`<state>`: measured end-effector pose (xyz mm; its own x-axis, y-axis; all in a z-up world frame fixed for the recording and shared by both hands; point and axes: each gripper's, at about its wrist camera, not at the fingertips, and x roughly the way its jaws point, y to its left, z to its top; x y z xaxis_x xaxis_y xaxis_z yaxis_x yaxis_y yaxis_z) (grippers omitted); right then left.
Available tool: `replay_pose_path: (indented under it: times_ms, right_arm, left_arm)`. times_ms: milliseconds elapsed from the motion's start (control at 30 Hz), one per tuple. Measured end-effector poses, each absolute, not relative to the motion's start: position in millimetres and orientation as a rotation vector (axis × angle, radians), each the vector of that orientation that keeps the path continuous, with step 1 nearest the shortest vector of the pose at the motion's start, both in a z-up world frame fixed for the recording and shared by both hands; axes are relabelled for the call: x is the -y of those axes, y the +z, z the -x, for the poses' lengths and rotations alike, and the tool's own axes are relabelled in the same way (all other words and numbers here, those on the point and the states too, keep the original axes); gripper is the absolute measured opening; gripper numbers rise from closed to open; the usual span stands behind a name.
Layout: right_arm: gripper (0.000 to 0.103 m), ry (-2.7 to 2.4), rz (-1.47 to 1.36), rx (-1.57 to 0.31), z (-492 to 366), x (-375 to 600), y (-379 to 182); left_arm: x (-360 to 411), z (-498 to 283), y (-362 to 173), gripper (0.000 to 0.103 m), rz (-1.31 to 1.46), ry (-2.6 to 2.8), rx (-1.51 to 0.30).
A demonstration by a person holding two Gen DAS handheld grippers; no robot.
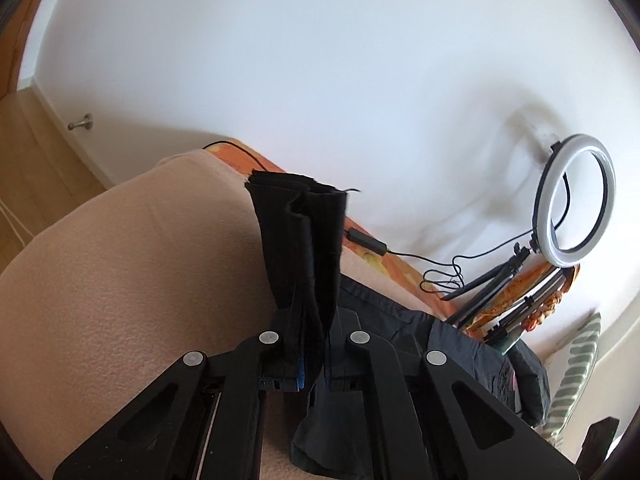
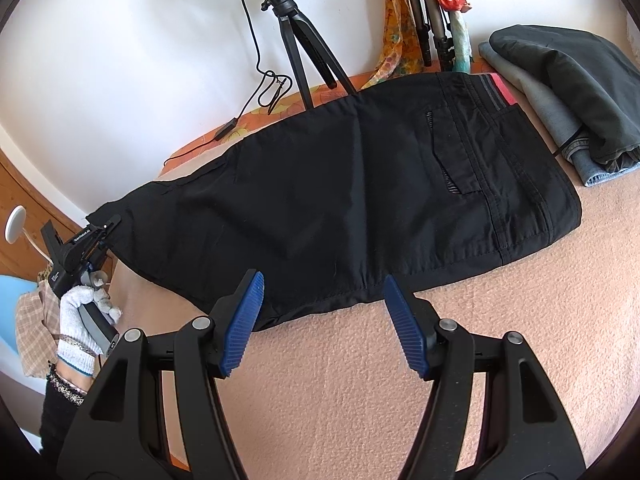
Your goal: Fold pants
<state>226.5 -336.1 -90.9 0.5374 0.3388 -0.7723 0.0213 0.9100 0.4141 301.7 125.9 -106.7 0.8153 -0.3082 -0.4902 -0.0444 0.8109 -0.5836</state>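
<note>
So, nearest the right wrist camera, the right gripper (image 2: 323,322) has its blue ribbed pads (image 2: 245,322) spread wide apart with nothing between them; it hangs over the peach blanket (image 2: 360,380), just at the near edge of the black pants (image 2: 320,204); the pants lie flat across the blanket, folded lengthwise, waistband and back pocket off to the right, leg ends running out to the left.

Over on the left side, the left gripper (image 2: 105,227) is clamped on the hem end of the pants, held by a hand in a white knit glove (image 2: 82,312); from the left wrist camera you see the left gripper (image 1: 314,350) with its fingers pressed together on a bunched strip of the pants (image 1: 304,240), the fabric standing up between the jaws and a bit of it drooping below; only a sliver of blue pad shows past the cloth.

Further back, at the right end of the pants, there's a pile of folded dark clothes (image 2: 568,92), grey and denim layers under a dark top piece, resting on the blanket near the waistband without clearly touching it; behind the pants an orange patterned sheet (image 2: 280,108) peeks out along the wall; a black tripod (image 2: 300,52) stands on it with a ring light (image 1: 576,200) on top, and a thin black cable (image 2: 256,92) trails down from it along the sheet; white wall (image 1: 320,60) behind it all, wooden floor (image 1: 24,152) off to the left.
</note>
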Motion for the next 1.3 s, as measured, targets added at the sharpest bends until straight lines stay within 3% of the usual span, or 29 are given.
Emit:
replay_pose_path:
  times_ms: [467, 1067, 1133, 1167, 1233, 1267, 1300]
  right_arm:
    - [0.068, 0.406, -0.499, -1.008, -282, 341, -92]
    - [0.068, 0.57, -0.804, -1.159, -396, 252, -148]
    - [0.05, 0.576, -0.817, -1.174, -401, 246, -151]
    - [0.045, 0.568, -0.801, -1.185, -402, 243, -151]
    - [0.023, 0.546, -0.736, -1.189, -403, 236, -151]
    - [0.016, 0.538, -0.705, -1.191, -404, 233, -150]
    - [0.012, 0.533, -0.685, -1.191, -404, 231, -149]
  left_arm:
    - [7, -294, -117, 0.003, 0.278, -0.419, -0.721]
    - [59, -280, -127, 0.003, 0.24, -0.519, -0.756]
    - [64, -278, -128, 0.003, 0.217, -0.524, -0.758]
    - [66, -277, -129, 0.003, 0.21, -0.53, -0.762]
    - [72, -278, -130, 0.003, 0.194, -0.544, -0.777]
    - [73, -278, -130, 0.004, 0.189, -0.553, -0.789]
    - [74, -279, -130, 0.011, 0.184, -0.558, -0.805]
